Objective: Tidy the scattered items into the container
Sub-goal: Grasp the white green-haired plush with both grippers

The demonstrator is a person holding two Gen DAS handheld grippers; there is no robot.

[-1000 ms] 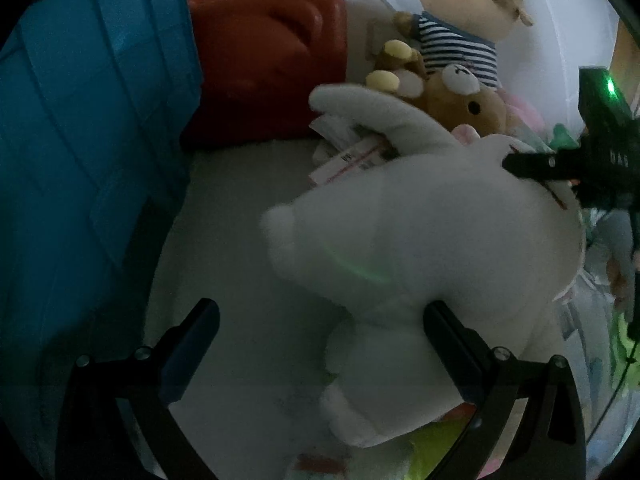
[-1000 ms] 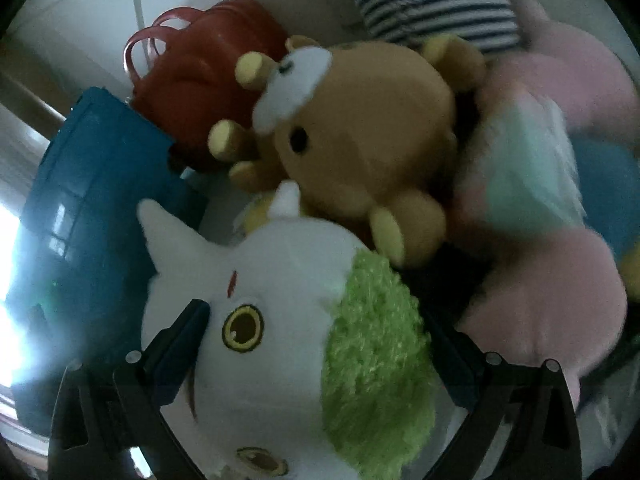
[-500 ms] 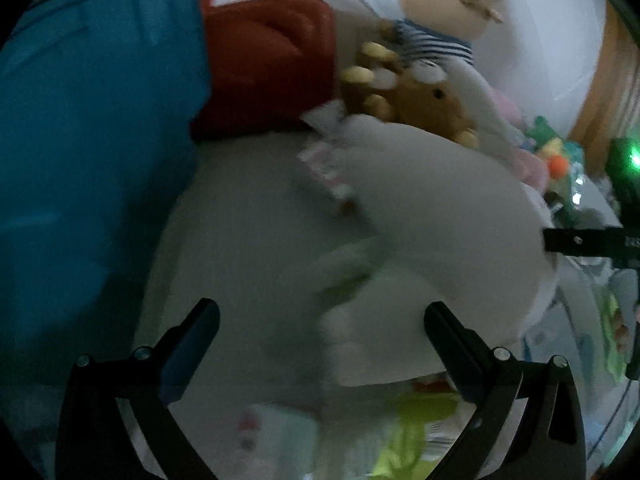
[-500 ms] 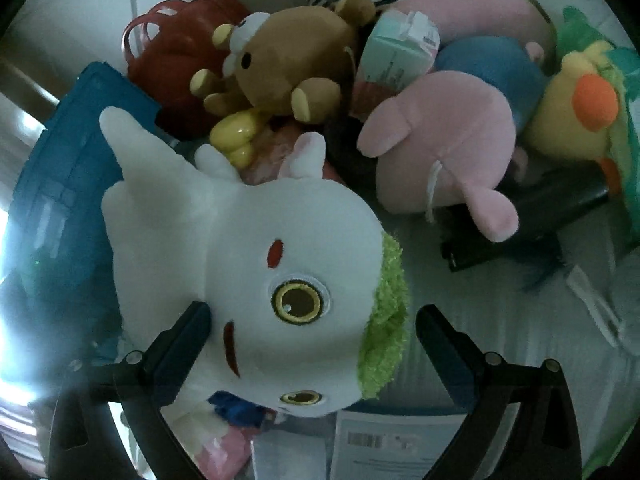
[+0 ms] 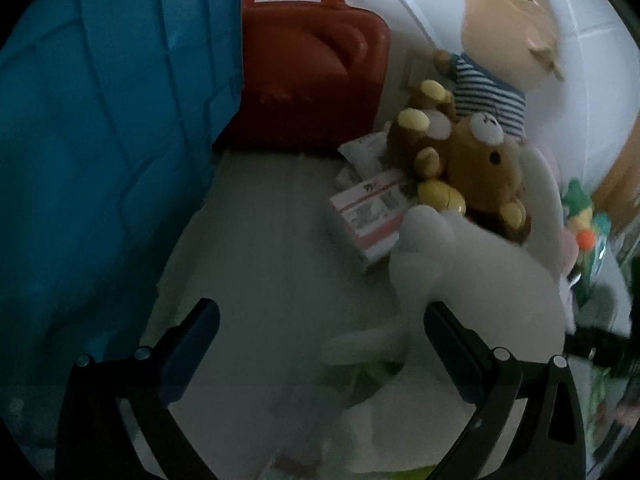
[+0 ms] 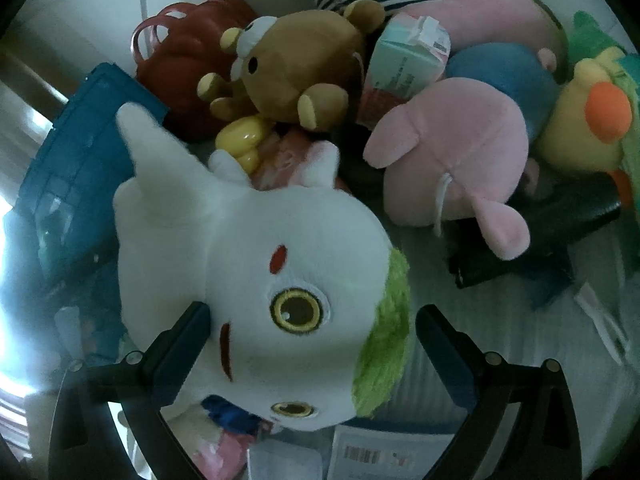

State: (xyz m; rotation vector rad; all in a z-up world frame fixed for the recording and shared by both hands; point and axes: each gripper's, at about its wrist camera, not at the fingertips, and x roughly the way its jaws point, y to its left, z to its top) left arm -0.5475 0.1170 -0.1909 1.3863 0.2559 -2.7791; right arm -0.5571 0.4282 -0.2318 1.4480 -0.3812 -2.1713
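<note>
A white plush toy (image 6: 256,248) with yellow eyes and a green fuzzy patch fills the space between the fingers of my right gripper (image 6: 312,320), which is shut on its head. Its pointed ear reaches toward the blue container (image 6: 80,152) at the left. In the left wrist view the same white plush toy (image 5: 480,300) hangs at the lower right, beside my right finger. My left gripper (image 5: 320,316) is open over the pale surface with nothing between its fingers. The blue container (image 5: 100,160) rises along its left side.
A red carry case (image 5: 312,76) stands against the wall beside the container. A brown bear (image 6: 304,64), a pink plush (image 6: 452,152), a yellow duck (image 6: 588,120), a teal carton (image 6: 408,56) and a black object (image 6: 540,236) lie heaped together. A red-striped box (image 5: 368,208) lies by the bear.
My right gripper has pulled back from the heap with the white plush in it. In the left wrist view the plush slid right and down, uncovering the box and bear.
</note>
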